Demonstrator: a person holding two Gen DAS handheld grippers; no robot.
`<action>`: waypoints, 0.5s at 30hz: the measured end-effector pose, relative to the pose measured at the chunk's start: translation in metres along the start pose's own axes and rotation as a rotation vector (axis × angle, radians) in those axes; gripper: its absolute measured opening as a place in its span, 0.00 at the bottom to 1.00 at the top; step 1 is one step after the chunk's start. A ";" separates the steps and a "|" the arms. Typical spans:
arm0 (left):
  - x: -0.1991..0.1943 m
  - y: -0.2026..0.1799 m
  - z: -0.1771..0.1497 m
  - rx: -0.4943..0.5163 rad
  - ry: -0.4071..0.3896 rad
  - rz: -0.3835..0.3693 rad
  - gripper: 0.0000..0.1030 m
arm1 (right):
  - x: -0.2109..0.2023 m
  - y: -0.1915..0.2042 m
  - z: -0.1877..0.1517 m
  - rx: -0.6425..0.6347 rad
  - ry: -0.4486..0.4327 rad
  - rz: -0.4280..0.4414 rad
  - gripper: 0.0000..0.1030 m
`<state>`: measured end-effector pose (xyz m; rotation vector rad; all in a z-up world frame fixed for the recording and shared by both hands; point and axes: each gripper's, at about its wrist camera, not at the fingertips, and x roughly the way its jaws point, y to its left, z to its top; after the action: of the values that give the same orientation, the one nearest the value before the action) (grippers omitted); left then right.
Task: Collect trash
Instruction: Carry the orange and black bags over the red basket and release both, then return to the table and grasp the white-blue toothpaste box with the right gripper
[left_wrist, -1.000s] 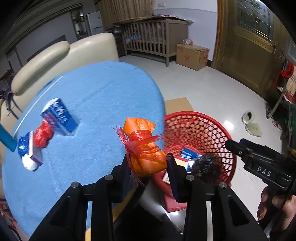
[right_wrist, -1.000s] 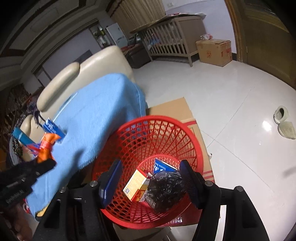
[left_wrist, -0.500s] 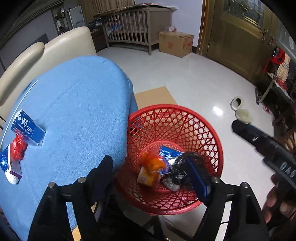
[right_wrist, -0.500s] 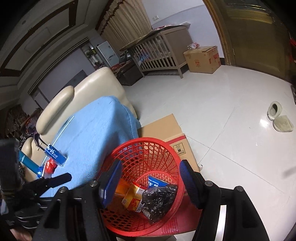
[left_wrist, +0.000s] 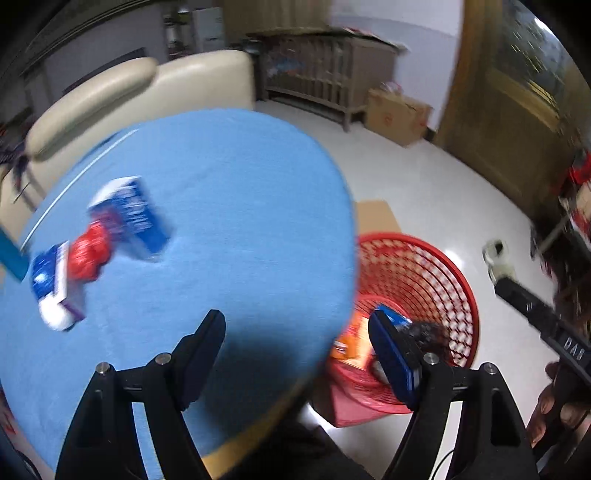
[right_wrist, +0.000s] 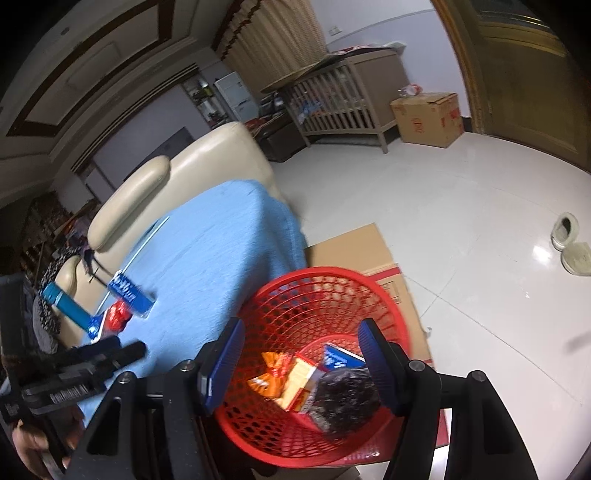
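My left gripper (left_wrist: 295, 350) is open and empty above the near edge of the blue-covered table (left_wrist: 240, 184). On the cloth to its left lie a blue box (left_wrist: 129, 214), a red wrapper (left_wrist: 88, 251) and a blue-and-white pack (left_wrist: 51, 288). The red mesh basket (right_wrist: 314, 295) stands on the floor by the table. It holds an orange packet (right_wrist: 269, 373), a yellow box (right_wrist: 299, 384), a blue box (right_wrist: 340, 356) and a black crumpled bag (right_wrist: 343, 398). My right gripper (right_wrist: 299, 362) hangs open over the basket, and nothing is pinched between its fingers.
A cream sofa (left_wrist: 129, 96) backs the table. Flat cardboard (right_wrist: 354, 247) lies under the basket on the white tiled floor. A wooden crib (right_wrist: 340, 99) and a cardboard box (right_wrist: 428, 118) stand far off. Slippers (right_wrist: 569, 240) lie at the right.
My left gripper opened and dropped the orange packet into the basket, then swung back left over the table. The right gripper rose slightly above the basket.
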<state>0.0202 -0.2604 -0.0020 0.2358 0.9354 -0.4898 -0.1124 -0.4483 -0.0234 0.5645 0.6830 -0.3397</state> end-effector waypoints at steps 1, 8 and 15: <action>-0.002 0.008 -0.001 -0.021 -0.005 0.010 0.78 | 0.003 0.007 -0.001 -0.013 0.012 0.013 0.66; -0.017 0.076 -0.023 -0.176 -0.024 0.072 0.78 | 0.018 0.053 -0.016 -0.119 0.071 0.073 0.66; -0.019 0.137 -0.059 -0.325 -0.010 0.123 0.78 | 0.029 0.095 -0.031 -0.218 0.131 0.110 0.66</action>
<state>0.0369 -0.1123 -0.0224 -0.0042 0.9693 -0.2202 -0.0616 -0.3578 -0.0269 0.4172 0.8004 -0.1235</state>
